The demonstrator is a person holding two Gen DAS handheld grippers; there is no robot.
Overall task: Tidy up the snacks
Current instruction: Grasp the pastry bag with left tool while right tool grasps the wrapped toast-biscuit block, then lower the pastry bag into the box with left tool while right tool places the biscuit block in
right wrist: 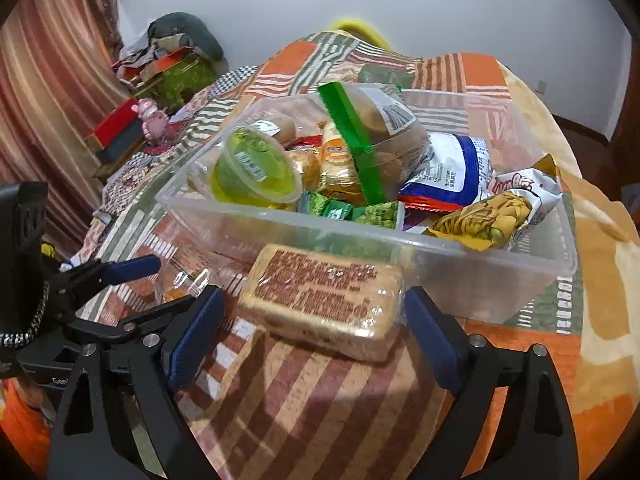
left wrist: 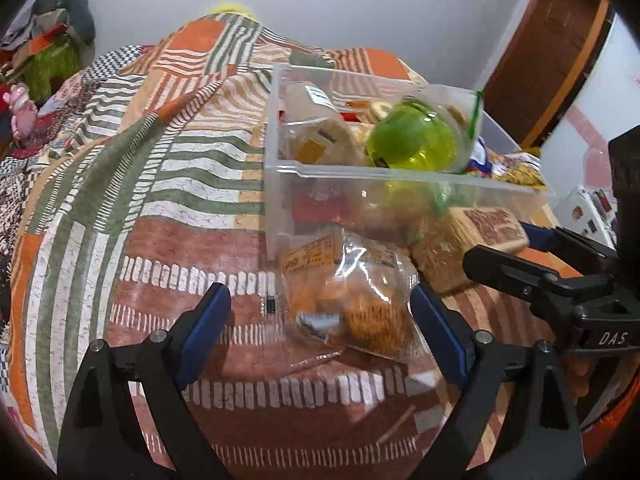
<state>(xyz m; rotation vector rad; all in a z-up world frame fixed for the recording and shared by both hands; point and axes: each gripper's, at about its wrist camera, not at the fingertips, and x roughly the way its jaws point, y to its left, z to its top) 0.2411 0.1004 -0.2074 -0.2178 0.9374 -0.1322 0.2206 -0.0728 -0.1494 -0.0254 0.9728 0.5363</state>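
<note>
A clear plastic bin (left wrist: pixel 400 174) (right wrist: pixel 280 222) stands on the patterned bedspread, filled with snacks: a green jelly cup (left wrist: pixel 412 140) (right wrist: pixel 248 168), a green-clipped bag (right wrist: pixel 384 136), a blue-white packet (right wrist: pixel 452 172) and others. In front of it lie a clear bag of orange snacks (left wrist: pixel 352 300) and a tan wrapped block (right wrist: pixel 324 296) (left wrist: pixel 480 236). My left gripper (left wrist: pixel 320 316) is open around the clear bag. My right gripper (right wrist: pixel 312 320) is open around the tan block; it also shows in the left wrist view (left wrist: pixel 516 252).
The bedspread (left wrist: pixel 160 200) slopes away to the left. A pink toy (right wrist: pixel 152 120), a red box (right wrist: pixel 116 124) and a clothes pile (right wrist: pixel 172 52) are at the far left. A wooden door (left wrist: pixel 552 60) is at the right.
</note>
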